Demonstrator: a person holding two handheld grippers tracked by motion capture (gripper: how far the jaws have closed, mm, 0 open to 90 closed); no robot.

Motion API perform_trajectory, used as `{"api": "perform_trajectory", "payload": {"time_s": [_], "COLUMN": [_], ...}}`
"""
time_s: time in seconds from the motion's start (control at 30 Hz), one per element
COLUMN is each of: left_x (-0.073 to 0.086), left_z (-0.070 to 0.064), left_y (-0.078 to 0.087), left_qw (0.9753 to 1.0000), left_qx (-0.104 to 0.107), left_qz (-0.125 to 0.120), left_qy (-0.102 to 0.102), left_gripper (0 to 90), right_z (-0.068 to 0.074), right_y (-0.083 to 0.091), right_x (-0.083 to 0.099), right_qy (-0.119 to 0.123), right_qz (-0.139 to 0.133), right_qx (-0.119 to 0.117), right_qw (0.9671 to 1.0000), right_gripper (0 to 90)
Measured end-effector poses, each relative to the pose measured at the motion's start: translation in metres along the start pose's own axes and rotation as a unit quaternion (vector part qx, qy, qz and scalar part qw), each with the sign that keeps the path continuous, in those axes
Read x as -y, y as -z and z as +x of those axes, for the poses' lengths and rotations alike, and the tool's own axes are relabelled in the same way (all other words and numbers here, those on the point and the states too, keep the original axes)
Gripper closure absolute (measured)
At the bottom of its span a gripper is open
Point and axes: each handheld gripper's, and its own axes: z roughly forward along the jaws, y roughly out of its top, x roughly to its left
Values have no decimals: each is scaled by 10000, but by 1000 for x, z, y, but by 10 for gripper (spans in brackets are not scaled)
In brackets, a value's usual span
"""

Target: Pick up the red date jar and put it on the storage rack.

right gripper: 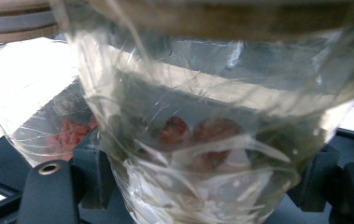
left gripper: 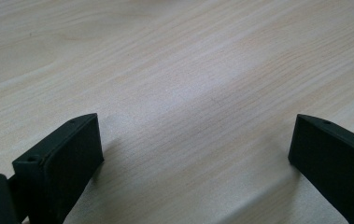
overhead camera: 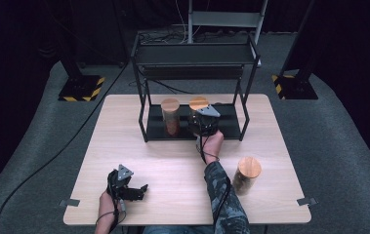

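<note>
Jar in hand: a clear jar with a wooden lid (overhead camera: 198, 103) stands on the lower shelf of the black rack (overhead camera: 147, 122), at the far middle of the bench (overhead camera: 173, 165); the right tool (overhead camera: 203, 126) is around its lower body.
Right tool: in the right gripper view its jaws sit on either side of the jar (right gripper: 202, 140), closed against the wall as far as I can judge; reddish pieces show inside.
Left tool: the left tool (overhead camera: 133, 191) rests near the left front edge of the bench, jaws wide apart with bare wood between them.
Handling: the wall looks like glass, so stiff, smooth and likely slippery, and breakable if knocked. Partly filled, it is probably moderately heavy with the weight sitting low.
Where to hold: the straight body below the lid, about where the jaws are now; the lid could come loose.
Neighbours: a second jar (overhead camera: 170, 116) stands just beside it to the left on the same shelf; a third jar (overhead camera: 247, 174) stands well apart on the bench to the right, near the person's forearm.
In the way: the rack's upper shelf (overhead camera: 195, 52) overhead, its right post (overhead camera: 245, 117), and the neighbouring jar leave little room, so it would have to move low and towards the near side.
</note>
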Motion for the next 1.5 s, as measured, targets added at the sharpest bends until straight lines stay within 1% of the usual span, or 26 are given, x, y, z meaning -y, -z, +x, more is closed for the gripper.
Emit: {"api": "perform_trajectory", "payload": {"time_s": [0.13, 0.73, 0.77, 0.8, 0.93, 1.23, 1.33, 1.4, 1.5], "left_x": [0, 0, 0, 0, 0, 0, 0, 0, 0], "left_z": [0, 0, 0, 0, 0, 0, 0, 0, 0], "left_y": [0, 0, 0, 0, 0, 0, 0, 0, 0], "left_qw": [10000, 10000, 10000, 10000, 10000, 10000, 10000, 10000, 10000], "left_qx": [-1, 1, 1, 2, 8, 7, 8, 8, 9], "left_qz": [0, -5, 7, -5, 8, 8, 8, 7, 8], "left_qy": [0, 8, -13, 6, -22, -24, -24, -22, -21], "left_gripper": [21, 21, 22, 22, 23, 23, 23, 23, 23], "right_z": [-2, 1, 1, 2, 2, 5, 6, 6, 7], "right_y": [-2, -12, -13, -13, -16, -22, -23, -24, -26], "right_x": [0, 2, 3, 3, 5, 8, 9, 9, 9], "right_qy": [-28, -6, 2, -3, -36, 6, -20, -91, -78], "right_qz": [6, 113, 106, 106, 123, 192, 193, 181, 199], "right_qx": [-2, -49, -49, -44, -62, -96, -99, -150, -147], "right_qw": [10000, 9999, 9999, 9999, 9999, 9998, 9998, 9997, 9997], "right_gripper": [244, 244, 244, 244, 244, 244, 244, 244, 244]}}
